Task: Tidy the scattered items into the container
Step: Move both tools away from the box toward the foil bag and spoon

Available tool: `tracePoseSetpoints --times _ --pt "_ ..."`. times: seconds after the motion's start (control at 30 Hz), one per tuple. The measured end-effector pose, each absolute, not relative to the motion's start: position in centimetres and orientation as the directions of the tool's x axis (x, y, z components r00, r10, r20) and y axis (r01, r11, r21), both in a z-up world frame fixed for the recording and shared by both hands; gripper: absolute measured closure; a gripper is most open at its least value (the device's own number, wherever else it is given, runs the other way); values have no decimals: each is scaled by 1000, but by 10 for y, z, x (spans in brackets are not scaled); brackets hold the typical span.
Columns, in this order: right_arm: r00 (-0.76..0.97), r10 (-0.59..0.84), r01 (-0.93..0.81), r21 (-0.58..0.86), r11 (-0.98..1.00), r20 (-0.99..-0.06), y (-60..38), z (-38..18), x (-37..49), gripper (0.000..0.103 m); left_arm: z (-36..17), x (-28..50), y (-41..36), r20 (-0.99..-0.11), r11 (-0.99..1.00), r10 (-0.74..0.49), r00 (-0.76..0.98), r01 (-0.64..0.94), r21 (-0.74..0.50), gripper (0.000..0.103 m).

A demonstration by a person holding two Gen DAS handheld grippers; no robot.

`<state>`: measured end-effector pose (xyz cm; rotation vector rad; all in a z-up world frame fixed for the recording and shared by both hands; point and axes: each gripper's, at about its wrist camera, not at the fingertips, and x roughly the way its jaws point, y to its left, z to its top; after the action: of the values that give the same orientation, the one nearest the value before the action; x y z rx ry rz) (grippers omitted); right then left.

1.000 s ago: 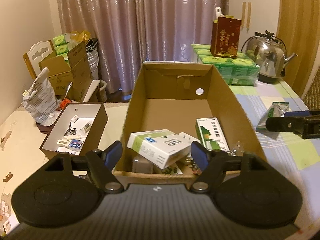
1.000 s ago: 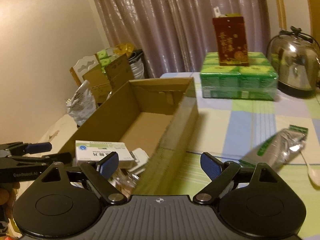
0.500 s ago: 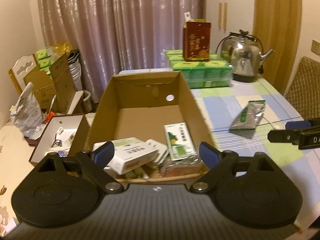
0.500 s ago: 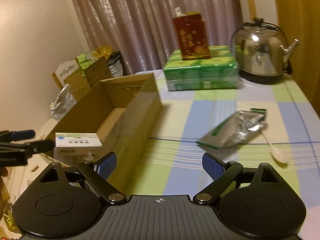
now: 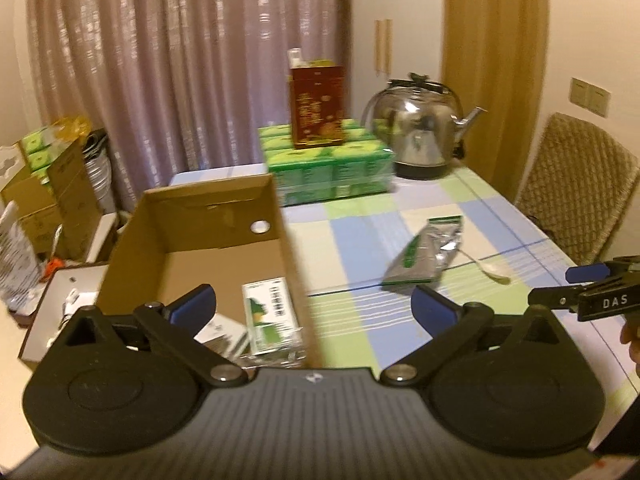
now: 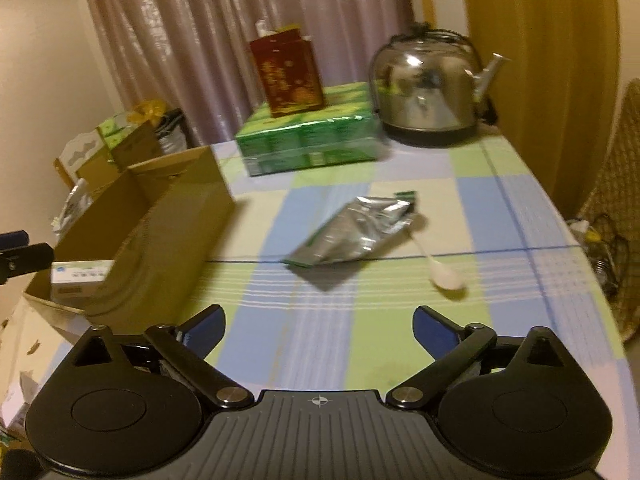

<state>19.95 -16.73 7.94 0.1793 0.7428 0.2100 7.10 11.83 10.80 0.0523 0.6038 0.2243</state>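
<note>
Left wrist view: the left gripper (image 5: 313,307), jaws just spread wide with nothing between them, hovers over the near right wall of the cardboard box (image 5: 216,240), which holds a green medicine box (image 5: 270,314). Right wrist view: a silver pouch (image 6: 354,234) and white spoon (image 6: 442,276) lie on the checked tablecloth (image 6: 480,216) beyond the right gripper (image 6: 319,326), likewise just opened wide and empty.

A steel kettle (image 6: 430,92) is being shown at the far end of the checked desk (image 6: 500,216), just beside a green shrink-wrapped pack (image 6: 308,136), which is being topped by an upright red carton (image 6: 288,74); a curtain (image 5: 180,60) is hanging behind.
</note>
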Motion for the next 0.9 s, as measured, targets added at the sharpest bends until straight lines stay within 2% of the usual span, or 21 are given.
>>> tracePoseSetpoints --times 0.3,0.9 --pt "717 196 -50 230 972 -669 -214 66 199 2 92 107 73 -583 987 153 798 -98 124 1" --pt "703 165 -3 229 973 -691 -254 51 207 2 53 154 33 -661 992 109 742 -35 124 1"
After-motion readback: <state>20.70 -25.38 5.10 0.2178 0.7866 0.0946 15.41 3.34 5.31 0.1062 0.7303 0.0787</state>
